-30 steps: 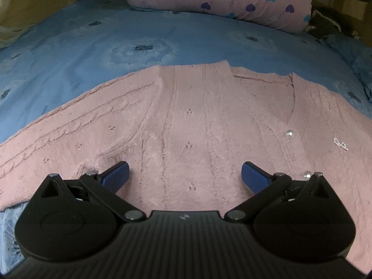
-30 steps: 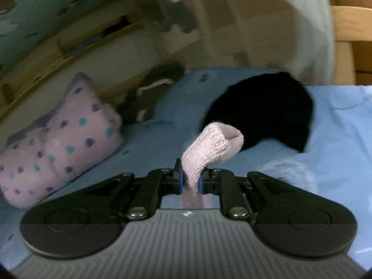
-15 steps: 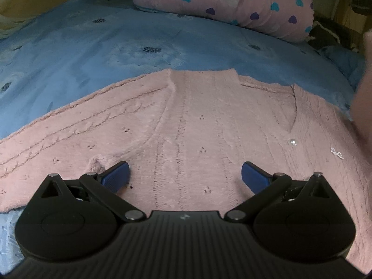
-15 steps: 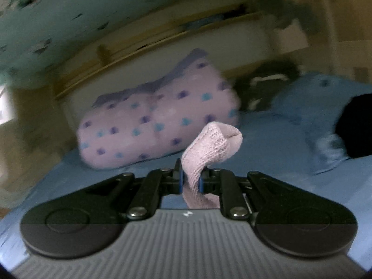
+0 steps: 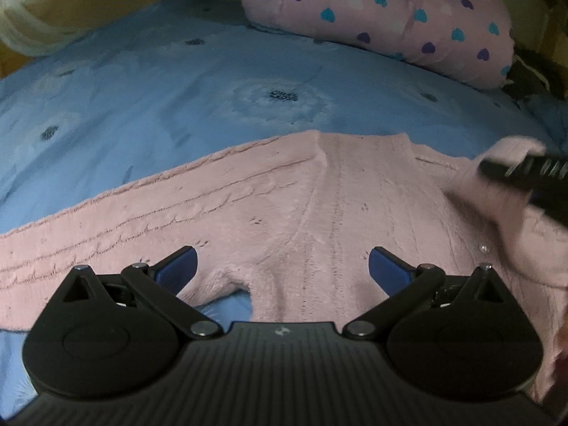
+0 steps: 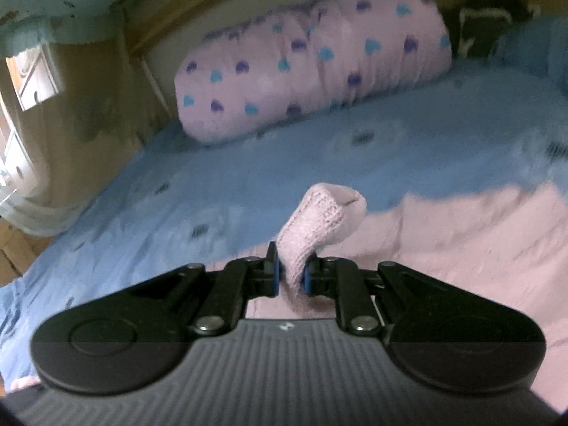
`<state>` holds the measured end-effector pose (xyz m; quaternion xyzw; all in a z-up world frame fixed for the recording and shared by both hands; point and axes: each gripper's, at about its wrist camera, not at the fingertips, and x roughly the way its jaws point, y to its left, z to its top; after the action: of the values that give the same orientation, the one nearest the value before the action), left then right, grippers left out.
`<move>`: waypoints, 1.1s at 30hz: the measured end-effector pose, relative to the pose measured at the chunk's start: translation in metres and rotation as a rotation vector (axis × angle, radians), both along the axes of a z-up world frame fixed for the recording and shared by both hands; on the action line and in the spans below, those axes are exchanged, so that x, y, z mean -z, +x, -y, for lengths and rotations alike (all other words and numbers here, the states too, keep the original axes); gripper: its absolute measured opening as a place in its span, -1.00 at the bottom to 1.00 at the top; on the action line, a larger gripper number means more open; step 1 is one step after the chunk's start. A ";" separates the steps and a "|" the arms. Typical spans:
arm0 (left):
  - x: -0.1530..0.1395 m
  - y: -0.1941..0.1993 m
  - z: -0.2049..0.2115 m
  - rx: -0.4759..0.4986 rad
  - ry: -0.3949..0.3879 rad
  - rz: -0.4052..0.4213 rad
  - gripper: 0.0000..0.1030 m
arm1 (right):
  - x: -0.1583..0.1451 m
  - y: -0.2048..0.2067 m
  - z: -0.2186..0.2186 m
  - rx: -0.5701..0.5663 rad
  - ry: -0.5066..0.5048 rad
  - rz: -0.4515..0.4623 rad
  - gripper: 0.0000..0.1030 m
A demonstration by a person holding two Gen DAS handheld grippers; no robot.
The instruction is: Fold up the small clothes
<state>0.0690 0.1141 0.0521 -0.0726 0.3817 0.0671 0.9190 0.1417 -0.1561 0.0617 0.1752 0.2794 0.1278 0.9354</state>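
Observation:
A pink knitted cardigan (image 5: pixel 284 195) lies flat on the blue bedsheet (image 5: pixel 177 88), one sleeve stretched to the left. My left gripper (image 5: pixel 282 266) is open and empty, low over the cardigan's body near the armpit. My right gripper (image 6: pixel 291 277) is shut on the cuff of the cardigan's other sleeve (image 6: pixel 319 220) and holds it above the cardigan's body (image 6: pixel 461 248). In the left wrist view the right gripper (image 5: pixel 525 174) enters from the right edge with the sleeve (image 5: pixel 497 195) draped under it.
A pink pillow with blue and purple hearts (image 5: pixel 390 17) lies at the head of the bed; it also shows in the right wrist view (image 6: pixel 312 60). Dark cloth (image 5: pixel 532 78) sits at the far right. A pale curtain (image 5: pixel 21 17) hangs at the left.
My right gripper has swung left with the sleeve cuff, from over a black cloth to over the cardigan, and has entered the left wrist view. My left gripper has drawn back slightly, still open.

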 end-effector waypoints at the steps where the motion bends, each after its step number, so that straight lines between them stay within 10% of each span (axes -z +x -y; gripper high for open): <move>1: 0.000 0.000 -0.002 -0.001 -0.005 0.000 1.00 | 0.006 0.001 -0.003 -0.016 0.014 -0.020 -0.66; 4: -0.001 0.000 -0.002 -0.006 -0.004 0.002 1.00 | 0.018 0.003 -0.006 -0.038 0.047 -0.086 -0.63; 10: -0.002 0.001 0.002 0.000 -0.003 0.010 1.00 | 0.014 -0.007 -0.002 -0.093 0.037 -0.091 0.15; 23: -0.012 0.021 0.033 0.089 -0.100 0.037 1.00 | -0.011 -0.048 0.087 -0.072 -0.135 -0.028 0.15; 33: 0.012 0.063 0.079 0.200 0.019 0.016 0.90 | 0.008 -0.050 0.180 0.194 -0.144 -0.041 0.15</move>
<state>0.1315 0.0355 0.0400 -0.0257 0.3790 -0.0220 0.9248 0.0920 -0.3361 0.0542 0.1363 0.2887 0.0127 0.9476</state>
